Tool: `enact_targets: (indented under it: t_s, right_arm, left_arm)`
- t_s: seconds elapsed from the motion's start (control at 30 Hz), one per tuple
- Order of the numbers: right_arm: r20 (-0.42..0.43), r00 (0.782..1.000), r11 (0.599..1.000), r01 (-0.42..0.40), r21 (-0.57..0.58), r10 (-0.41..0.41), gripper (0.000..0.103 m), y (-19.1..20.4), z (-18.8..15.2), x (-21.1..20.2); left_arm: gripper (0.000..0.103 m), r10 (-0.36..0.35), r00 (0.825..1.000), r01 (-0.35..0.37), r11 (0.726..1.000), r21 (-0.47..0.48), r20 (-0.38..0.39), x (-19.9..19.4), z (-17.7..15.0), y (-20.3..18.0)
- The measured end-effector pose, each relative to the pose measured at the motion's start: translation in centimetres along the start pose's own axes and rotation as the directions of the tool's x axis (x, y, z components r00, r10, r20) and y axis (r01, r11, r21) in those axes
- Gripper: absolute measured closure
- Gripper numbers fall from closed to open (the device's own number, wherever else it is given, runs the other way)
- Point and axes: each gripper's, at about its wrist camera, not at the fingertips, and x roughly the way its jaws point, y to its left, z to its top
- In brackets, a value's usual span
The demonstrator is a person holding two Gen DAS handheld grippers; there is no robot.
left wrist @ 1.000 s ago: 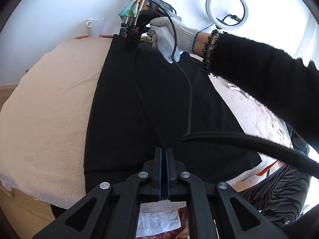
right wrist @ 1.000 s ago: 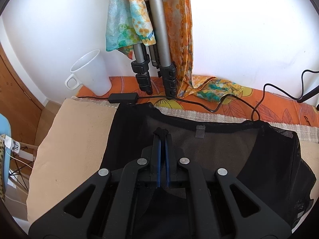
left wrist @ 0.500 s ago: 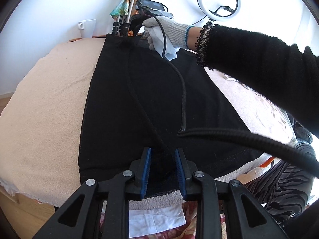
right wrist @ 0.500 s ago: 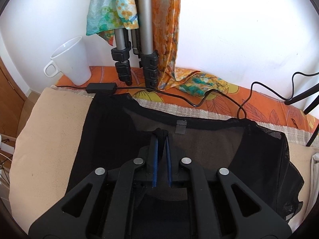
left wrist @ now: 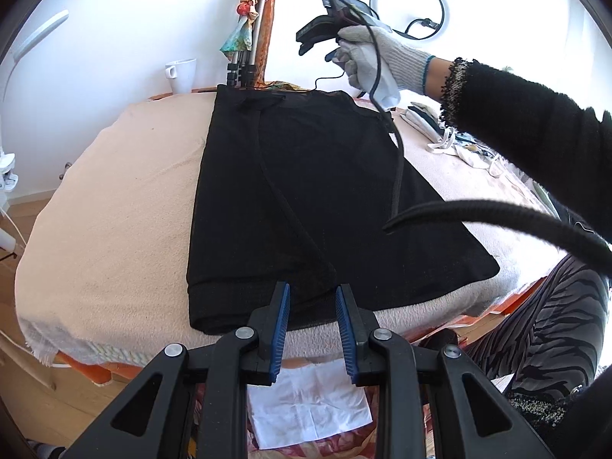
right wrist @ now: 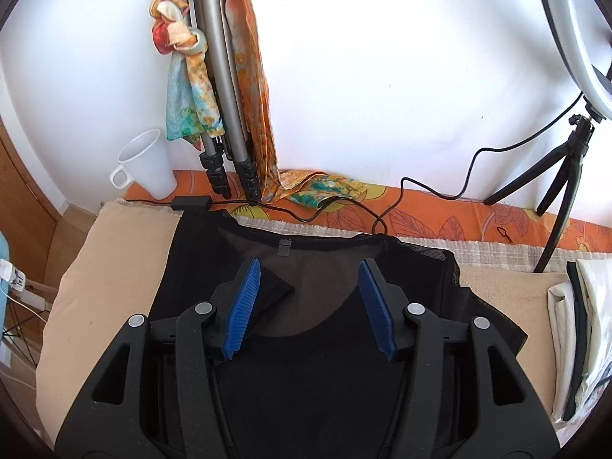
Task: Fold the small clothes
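Note:
A black garment [left wrist: 306, 191] lies flat and lengthwise on the beige blanket [left wrist: 114, 210]. A fold line runs down its middle. My left gripper [left wrist: 311, 292] stands open just over the near hem, with its blue pads apart and nothing pressed between them. In the left wrist view a gloved hand [left wrist: 367, 57] holds my right gripper [left wrist: 306, 40] raised above the far end. In the right wrist view the right gripper [right wrist: 310, 267] hangs over the garment's neckline [right wrist: 325, 252]. Its jaws are opening, with nothing between them.
A white mug [right wrist: 147, 164], a tripod [right wrist: 218, 114] hung with scarves and a thin cable [right wrist: 290, 210] line the far wall. A ring light stand [right wrist: 566, 176] and folded white clothes [right wrist: 585, 325] are at the right. A thick black cable [left wrist: 497, 218] crosses above the garment's right side.
Both grippers were shut on the black fabric and have let go. The left one opened and drew back to the near hem. The right one opened and rose off the neckline.

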Motion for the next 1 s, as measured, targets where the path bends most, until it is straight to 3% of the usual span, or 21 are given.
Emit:
enact_targets:
  t_s: [0.27,0.5,0.73,1.0]
  right_arm:
    - [0.058,0.997,0.997,-0.051,0.063,0.047,0.047,-5.8,-1.7,-7.6]
    - [0.085,0.994,0.993,-0.078,0.094,0.070,0.047,-11.0,-4.7,-13.4]
    - [0.079,0.993,0.990,-0.101,0.096,0.093,0.047,-15.3,-8.1,-16.8]
    - [0.054,0.993,0.984,-0.114,0.139,0.108,0.046,-20.7,-11.2,-17.9]
  left_arm:
    - [0.079,0.102,0.994,-0.104,0.992,0.075,0.022,-0.4,-1.1,-1.3]
    - [0.079,0.202,0.970,-0.224,0.961,0.162,0.138,-0.6,-1.0,-3.9]
    - [0.079,0.088,0.984,-0.125,0.962,0.242,0.157,0.9,-0.1,-8.3]
    - [0.077,-0.043,0.995,0.009,0.942,0.336,0.094,4.2,0.5,-14.5]
